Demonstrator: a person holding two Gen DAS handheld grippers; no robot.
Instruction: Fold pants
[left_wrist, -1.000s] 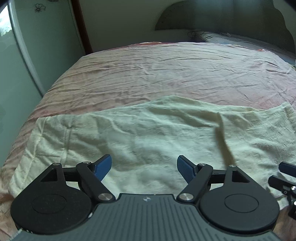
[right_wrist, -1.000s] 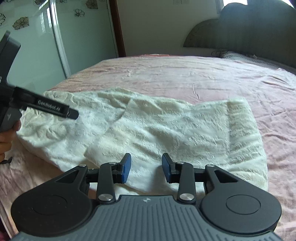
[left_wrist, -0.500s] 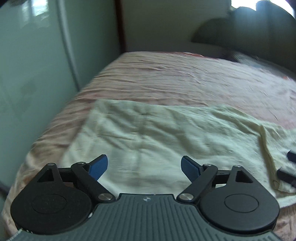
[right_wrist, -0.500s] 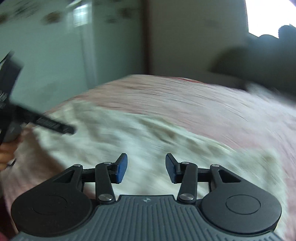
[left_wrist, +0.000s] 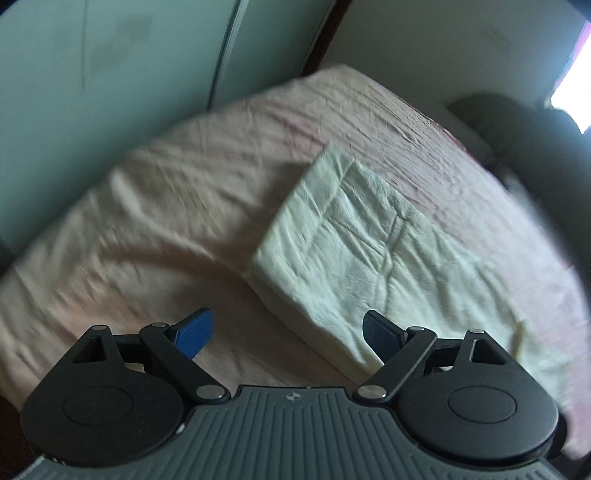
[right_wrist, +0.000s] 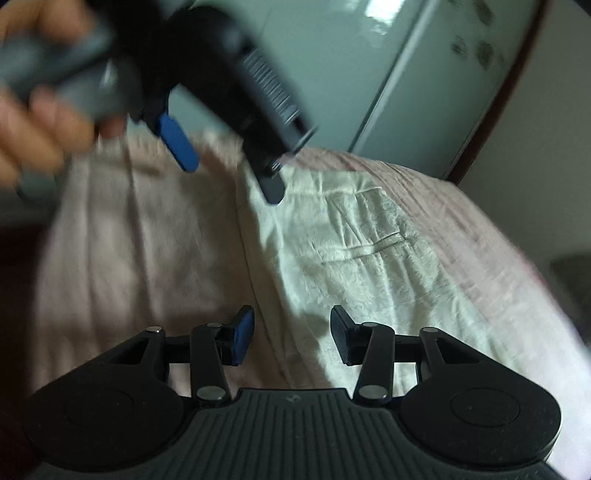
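The cream pants (left_wrist: 362, 251) lie folded flat on the pink bed (left_wrist: 166, 229); they also show in the right wrist view (right_wrist: 362, 251). My left gripper (left_wrist: 288, 334) is open and empty, above the folded pants' near left corner. It also shows in the right wrist view (right_wrist: 225, 173), held high by a hand, its blue fingers apart over the pants' left edge. My right gripper (right_wrist: 291, 341) is open and empty above the pants' near left edge.
A pale green sliding wardrobe door (left_wrist: 92, 74) stands left of the bed. A dark headboard (left_wrist: 535, 140) is at the far right. The person's hand (right_wrist: 40, 122) holds the left gripper's handle.
Both grippers have swung sideways and tilted over the pants. The left gripper now hangs close in front of the right camera. Both stay open.
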